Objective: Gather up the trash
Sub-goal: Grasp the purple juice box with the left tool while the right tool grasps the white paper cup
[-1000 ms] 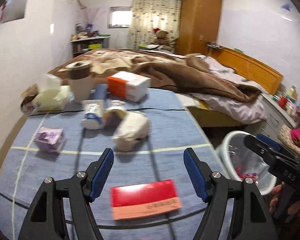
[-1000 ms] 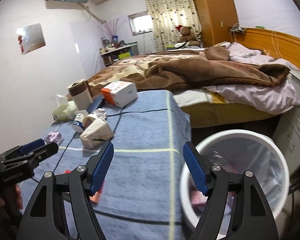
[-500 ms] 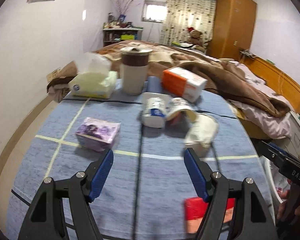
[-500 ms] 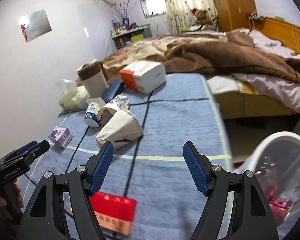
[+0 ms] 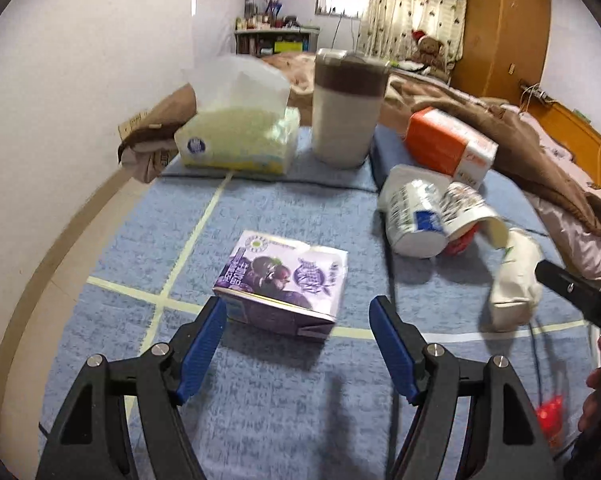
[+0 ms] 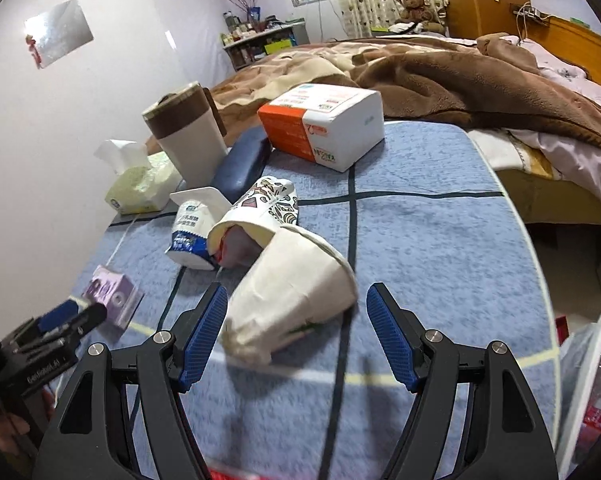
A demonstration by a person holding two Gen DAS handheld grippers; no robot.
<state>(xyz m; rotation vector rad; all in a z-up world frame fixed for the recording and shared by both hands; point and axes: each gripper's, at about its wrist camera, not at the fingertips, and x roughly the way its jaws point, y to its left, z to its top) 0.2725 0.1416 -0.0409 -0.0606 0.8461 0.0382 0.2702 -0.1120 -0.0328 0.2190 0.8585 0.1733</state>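
A purple drink carton (image 5: 280, 276) lies on the blue tablecloth (image 5: 260, 408). My left gripper (image 5: 298, 312) is open just short of it, one fingertip at each near corner. A crumpled white paper cup (image 6: 296, 284) lies on its side between the open fingers of my right gripper (image 6: 296, 300); the pads do not press it. Behind it lie a patterned paper cup (image 6: 260, 208) and a blue-and-white yogurt cup (image 6: 190, 236), both tipped over. A red pack (image 5: 550, 416) shows at the lower right of the left wrist view.
At the table's far end stand a tissue pack (image 5: 240, 140), a brown-and-white tumbler (image 5: 348, 108), an orange-and-white box (image 5: 448, 148) and a dark blue case (image 6: 240, 168). A white lined bin (image 6: 592, 380) sits off the table's right side. A bed with a brown blanket (image 6: 460, 72) lies beyond.
Both grippers swung left and forward over the table, dipping lower. The purple carton came up to the left fingertips, the crumpled cup between the right fingers. The bin slid to the right edge.
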